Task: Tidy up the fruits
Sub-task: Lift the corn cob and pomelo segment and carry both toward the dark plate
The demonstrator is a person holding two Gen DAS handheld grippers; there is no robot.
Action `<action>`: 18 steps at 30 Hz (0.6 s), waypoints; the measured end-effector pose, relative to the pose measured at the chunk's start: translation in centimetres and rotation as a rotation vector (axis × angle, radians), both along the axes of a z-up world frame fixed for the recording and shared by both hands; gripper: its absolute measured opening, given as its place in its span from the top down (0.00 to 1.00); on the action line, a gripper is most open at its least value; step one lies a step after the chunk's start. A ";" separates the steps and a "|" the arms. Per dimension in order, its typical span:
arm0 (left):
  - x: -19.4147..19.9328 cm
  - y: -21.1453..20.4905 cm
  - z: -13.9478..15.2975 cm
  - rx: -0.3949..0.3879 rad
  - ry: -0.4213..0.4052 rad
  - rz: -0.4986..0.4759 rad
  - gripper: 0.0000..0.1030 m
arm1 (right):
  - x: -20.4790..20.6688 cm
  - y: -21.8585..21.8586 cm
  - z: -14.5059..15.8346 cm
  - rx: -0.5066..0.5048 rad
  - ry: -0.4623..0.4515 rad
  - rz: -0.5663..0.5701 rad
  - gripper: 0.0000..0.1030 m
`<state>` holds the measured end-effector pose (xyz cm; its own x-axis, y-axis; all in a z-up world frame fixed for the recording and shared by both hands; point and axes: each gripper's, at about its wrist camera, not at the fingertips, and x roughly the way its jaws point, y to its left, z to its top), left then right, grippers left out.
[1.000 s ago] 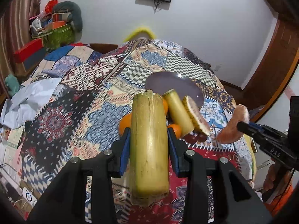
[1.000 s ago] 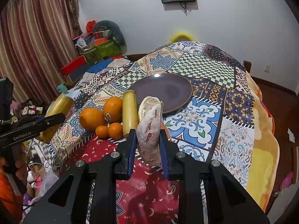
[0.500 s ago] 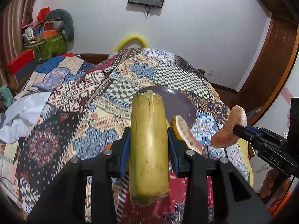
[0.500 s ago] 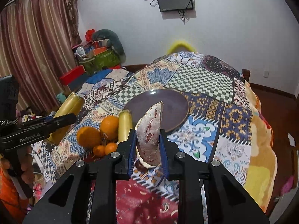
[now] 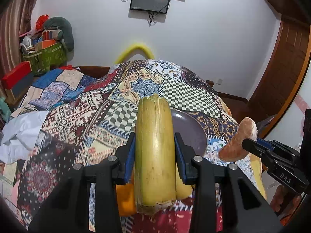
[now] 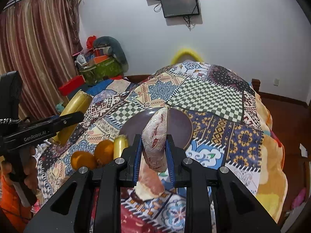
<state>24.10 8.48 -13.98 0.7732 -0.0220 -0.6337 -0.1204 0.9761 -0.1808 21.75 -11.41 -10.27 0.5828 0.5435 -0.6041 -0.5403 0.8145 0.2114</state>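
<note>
A: Fruit first. Left gripper [image 5: 154,153] is clamped on a yellow-green cane piece [image 5: 154,149], blue pads tight on both its sides, piece pointing away from the camera, both cut ends showing.

B: And where is it?

A: Off the quilt [image 5: 81,114], in the air, its far end in front of the plate's [image 5: 191,134] left edge. From the right view the same cane piece [image 6: 74,106] sticks out past the left gripper [image 6: 64,119], over the quilt's left side.

B: Right one?

A: Right gripper [image 6: 153,151] is closed on a pomelo wedge [image 6: 156,136] (pale membrane, pink flesh in the tears). The wedge stands up between the pads, tip in front of the plate [image 6: 178,128]. Left view has the wedge [image 5: 240,140] rind side, at the tip of the right gripper [image 5: 247,144], right of the plate.

B: What else lies on the quilt?

A: In the right view: two oranges [image 6: 93,154] side by side, a second cane piece [image 6: 120,145] just right of them, near the plate's near-left rim. Another pomelo wedge [image 6: 148,184] lies below the right gripper, mostly hidden by it. Plate is bare where visible.

B: Hands?

A: Left hand [image 6: 29,167] wraps the left gripper's handle. Right hand [image 5: 283,198] is barely in view, bottom right.

B: Background?

A: Screen [image 6: 179,3] on the white wall, curtain [image 6: 38,38] at left, green bag [image 5: 45,58] of clutter beside it.
</note>
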 end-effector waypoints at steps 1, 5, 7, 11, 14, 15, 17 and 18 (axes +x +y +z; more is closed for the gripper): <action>0.5 0.0 0.0 0.003 -0.001 0.000 0.64 | 0.4 0.1 -0.1 0.002 -0.001 0.000 0.79; 2.3 0.2 -0.5 -0.002 0.007 -0.007 0.64 | 1.6 0.6 -0.3 0.000 -0.005 0.000 0.79; 3.3 0.2 -0.8 0.005 0.011 -0.009 0.64 | 2.3 0.8 -0.4 -0.001 -0.005 0.000 0.79; 5.2 0.1 -1.5 0.010 0.027 -0.020 0.64 | 3.7 1.0 -1.0 0.002 0.005 -0.007 0.79; 6.6 0.2 -2.3 0.016 0.046 -0.023 0.64 | 4.5 1.2 -1.5 -0.002 0.010 -0.015 0.79; 7.0 0.1 -2.6 0.015 0.052 -0.025 0.64 | 4.8 1.2 -1.6 -0.003 0.011 -0.016 0.79; 7.9 0.2 -3.1 0.015 0.067 -0.028 0.64 | 5.3 1.4 -1.8 -0.004 0.017 -0.017 0.79; 8.4 0.2 -3.4 0.017 0.074 -0.028 0.64 | 5.6 1.5 -2.0 -0.005 0.020 -0.017 0.79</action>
<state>32.50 8.71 -17.34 0.7236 -0.0322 -0.6895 -0.1050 0.9821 -0.1561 27.34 -9.95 -12.22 0.5800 0.5300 -0.6186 -0.5218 0.8249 0.2175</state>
